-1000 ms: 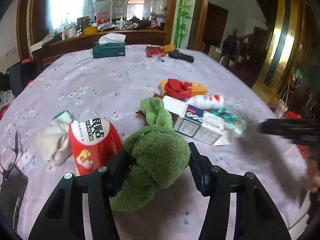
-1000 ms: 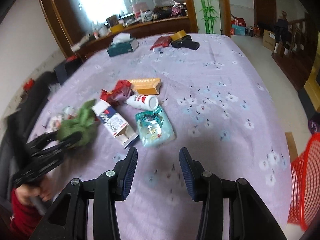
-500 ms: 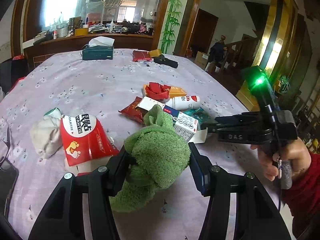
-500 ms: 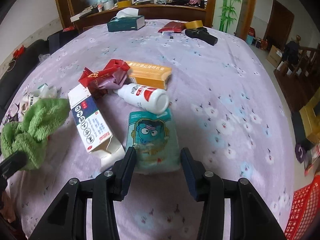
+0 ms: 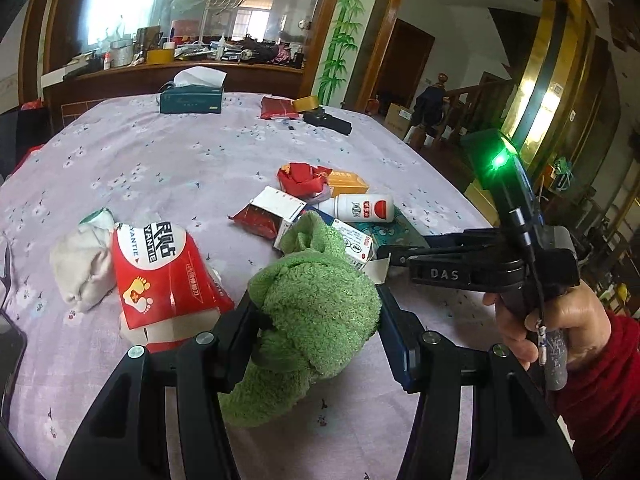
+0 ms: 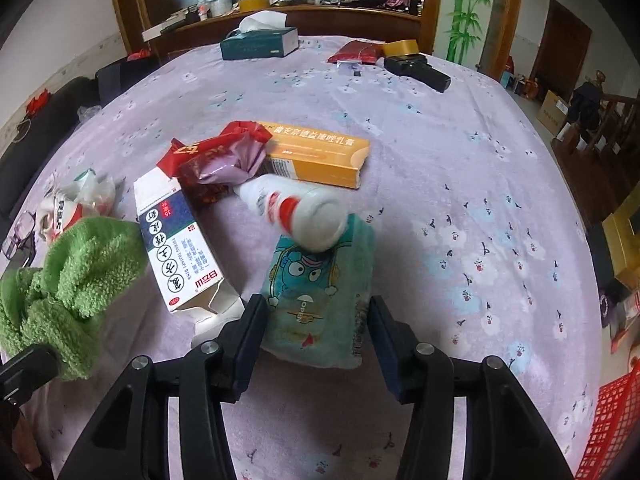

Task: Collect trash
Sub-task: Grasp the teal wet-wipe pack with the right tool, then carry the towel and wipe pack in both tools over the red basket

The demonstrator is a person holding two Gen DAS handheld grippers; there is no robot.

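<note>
Left gripper clamps the green towel above the purple cloth — right gripper reaches into the litter

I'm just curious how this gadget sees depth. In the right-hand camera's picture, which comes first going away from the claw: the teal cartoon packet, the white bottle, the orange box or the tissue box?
From the right gripper:
1. Teal cartoon packet, between its fingers.
2. White bottle, just beyond, overlapping the packet's far end.
3. Orange box, mid-table.
4. Tissue box, far edge.
</note>
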